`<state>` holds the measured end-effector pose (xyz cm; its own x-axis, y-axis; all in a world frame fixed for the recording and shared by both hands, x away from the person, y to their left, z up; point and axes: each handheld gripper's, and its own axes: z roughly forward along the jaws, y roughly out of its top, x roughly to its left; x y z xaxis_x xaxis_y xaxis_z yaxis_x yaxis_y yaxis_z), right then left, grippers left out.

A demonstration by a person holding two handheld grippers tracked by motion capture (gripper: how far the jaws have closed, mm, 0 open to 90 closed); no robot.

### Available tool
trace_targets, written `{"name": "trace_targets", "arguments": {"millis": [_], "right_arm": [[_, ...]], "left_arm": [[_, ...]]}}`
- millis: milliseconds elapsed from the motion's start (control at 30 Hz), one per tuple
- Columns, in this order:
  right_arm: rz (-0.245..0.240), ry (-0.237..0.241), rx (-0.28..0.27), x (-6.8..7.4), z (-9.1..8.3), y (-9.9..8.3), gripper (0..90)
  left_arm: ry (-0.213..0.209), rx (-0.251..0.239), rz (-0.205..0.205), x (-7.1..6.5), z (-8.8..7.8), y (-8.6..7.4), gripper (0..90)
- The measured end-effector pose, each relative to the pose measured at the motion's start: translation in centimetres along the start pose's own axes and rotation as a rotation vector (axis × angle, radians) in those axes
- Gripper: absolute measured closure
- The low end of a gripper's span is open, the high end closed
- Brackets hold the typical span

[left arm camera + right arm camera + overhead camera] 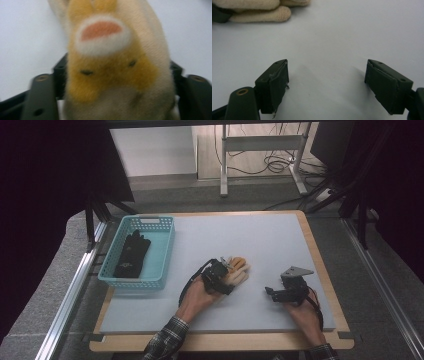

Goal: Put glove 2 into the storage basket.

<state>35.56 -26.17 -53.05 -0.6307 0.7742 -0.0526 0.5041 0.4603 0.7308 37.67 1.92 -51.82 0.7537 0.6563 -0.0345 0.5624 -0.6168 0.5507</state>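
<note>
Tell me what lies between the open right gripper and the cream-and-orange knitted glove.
Nothing: in the right gripper view, bare pale grey table mat runs from the right gripper to the cream-and-orange knitted glove.

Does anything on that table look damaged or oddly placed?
Yes: the right claw has ragged, peeling pads. The cream and orange glove lies on the mat between the left claw's jaws, while a black glove sits in the basket.

Cream and orange glove [112, 65] between black jaws, pale grey table [27, 37] behind
</note>
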Motion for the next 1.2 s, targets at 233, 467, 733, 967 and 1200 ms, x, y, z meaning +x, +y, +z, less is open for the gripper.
{"name": "trace_targets", "arguments": {"millis": [233,467,733,967,1200], "right_arm": [[0.000,0.000,0.000,0.0,0.0,0.0,19.1],[0.000,0.000,0.000,0.0,0.0,0.0,19.1],[0.001,0.000,0.000,0.0,0.0,0.0,19.1],[0.002,0.001,0.000,0.0,0.0,0.0,19.1],[0.001,0.001,0.000,0.0,0.0,0.0,19.0]], "left_arm": [[-0.003,-0.005,-0.012,0.0,-0.2,0.0,50.1],[-0.015,-0.022,-0.046,0.7,-0.4,-0.1,52.3],[-0.011,-0.039,-0.054,1.1,-0.9,0.1,52.2],[0.008,-0.053,-0.071,1.9,-2.5,0.2,52.0],[0.038,-0.063,-0.092,3.1,-4.6,0.5,51.9]]}}
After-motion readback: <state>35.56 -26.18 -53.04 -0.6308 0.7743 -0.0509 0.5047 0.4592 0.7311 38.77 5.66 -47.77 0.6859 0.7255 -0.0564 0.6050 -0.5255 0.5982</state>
